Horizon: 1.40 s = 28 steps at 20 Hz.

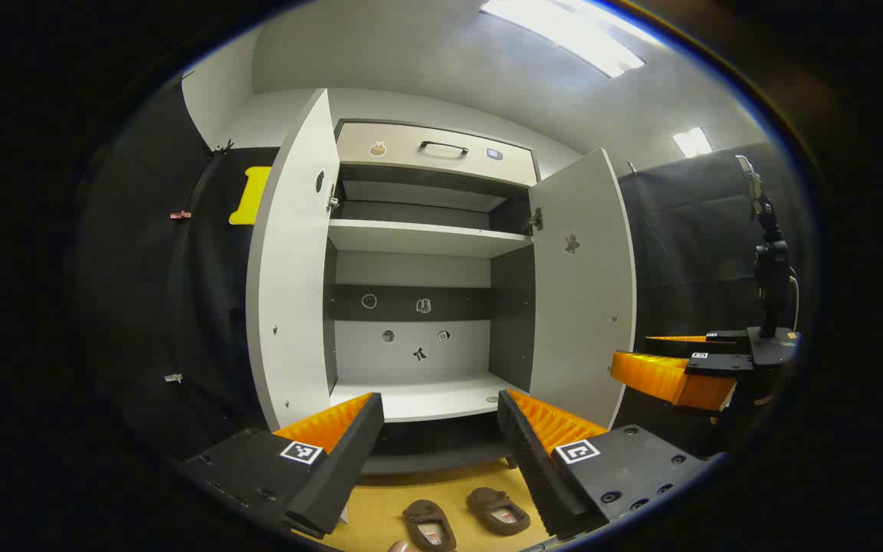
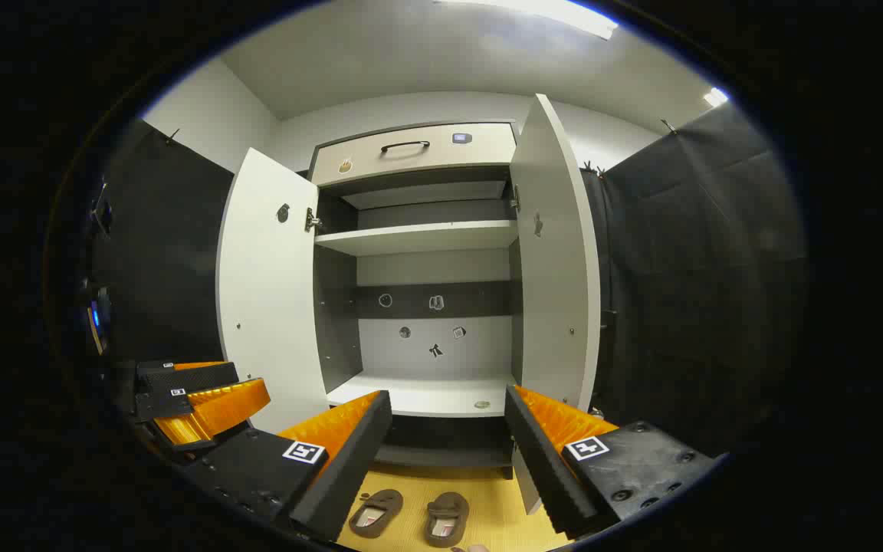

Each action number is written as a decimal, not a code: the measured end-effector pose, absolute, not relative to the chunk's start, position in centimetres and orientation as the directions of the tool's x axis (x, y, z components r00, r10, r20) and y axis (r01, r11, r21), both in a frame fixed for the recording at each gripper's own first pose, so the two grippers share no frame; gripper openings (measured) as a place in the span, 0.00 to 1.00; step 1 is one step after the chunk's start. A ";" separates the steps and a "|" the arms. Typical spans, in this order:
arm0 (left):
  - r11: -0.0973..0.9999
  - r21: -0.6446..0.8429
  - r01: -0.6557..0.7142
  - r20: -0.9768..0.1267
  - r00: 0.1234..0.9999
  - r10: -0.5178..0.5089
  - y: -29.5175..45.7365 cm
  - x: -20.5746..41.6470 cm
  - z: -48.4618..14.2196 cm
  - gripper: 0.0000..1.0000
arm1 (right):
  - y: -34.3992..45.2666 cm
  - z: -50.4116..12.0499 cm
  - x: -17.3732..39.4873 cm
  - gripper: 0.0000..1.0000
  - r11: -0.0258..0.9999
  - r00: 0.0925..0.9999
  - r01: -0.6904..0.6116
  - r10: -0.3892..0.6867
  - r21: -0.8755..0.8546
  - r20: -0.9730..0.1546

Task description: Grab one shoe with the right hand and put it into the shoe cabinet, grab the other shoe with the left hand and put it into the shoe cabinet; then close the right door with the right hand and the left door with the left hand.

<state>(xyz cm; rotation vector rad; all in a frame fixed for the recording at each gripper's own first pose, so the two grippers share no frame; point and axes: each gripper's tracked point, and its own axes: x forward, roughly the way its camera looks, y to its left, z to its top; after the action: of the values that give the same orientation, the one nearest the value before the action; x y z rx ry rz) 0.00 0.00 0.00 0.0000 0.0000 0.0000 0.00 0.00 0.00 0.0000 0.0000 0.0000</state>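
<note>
Two brown shoes lie side by side on the yellow floor mat in front of the cabinet: left shoe, right shoe. The white shoe cabinet stands ahead with both doors swung wide: left door, right door. Its lower shelf is bare. My left gripper is open, held above the shoes. My right gripper is open too, at about the same height, beside the right door.
A drawer with a dark handle tops the cabinet, and an upper shelf sits below it. Black cloth walls flank both sides. A dark stand rises at the right. The left gripper appears at the lower left of the right gripper view.
</note>
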 end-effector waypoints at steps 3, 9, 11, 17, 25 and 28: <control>1.000 0.001 0.000 0.001 1.000 0.000 0.1 0.1 0.0 0.94 | 0.0 -0.2 0.2 0.98 1.000 1.000 0.005 -0.005 -0.001 -0.008; 1.000 -0.003 0.014 -0.003 1.000 -0.014 0.4 0.4 -0.1 0.94 | 0.2 -0.1 0.3 0.98 1.000 1.000 0.007 -0.007 -0.003 -0.005; 1.000 0.001 0.015 -0.002 1.000 -0.015 0.3 0.4 -0.2 0.94 | 0.1 -0.2 0.3 0.98 1.000 1.000 0.007 -0.007 0.000 -0.007; 1.000 0.004 0.030 0.009 1.000 -0.030 0.3 0.2 -0.1 0.94 | 0.2 -0.9 0.2 0.98 1.000 1.000 0.013 -0.013 0.010 -0.017; 0.999 -0.026 0.043 0.006 0.999 -0.042 1.8 0.7 -1.3 0.95 | 2.2 -5.9 0.8 0.98 1.000 0.994 -0.010 0.008 -0.021 -0.109; 0.999 -0.036 0.031 0.006 1.000 -0.031 2.7 0.9 -1.9 0.94 | 3.4 -9.4 1.3 0.98 0.998 0.984 -0.043 0.036 -0.036 -0.177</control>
<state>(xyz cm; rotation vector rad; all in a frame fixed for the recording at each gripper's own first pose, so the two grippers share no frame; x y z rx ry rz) 0.93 2.67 -1.89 -0.0362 -0.0050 -0.0307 1.34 3.41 -9.37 -0.0394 0.1767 0.0397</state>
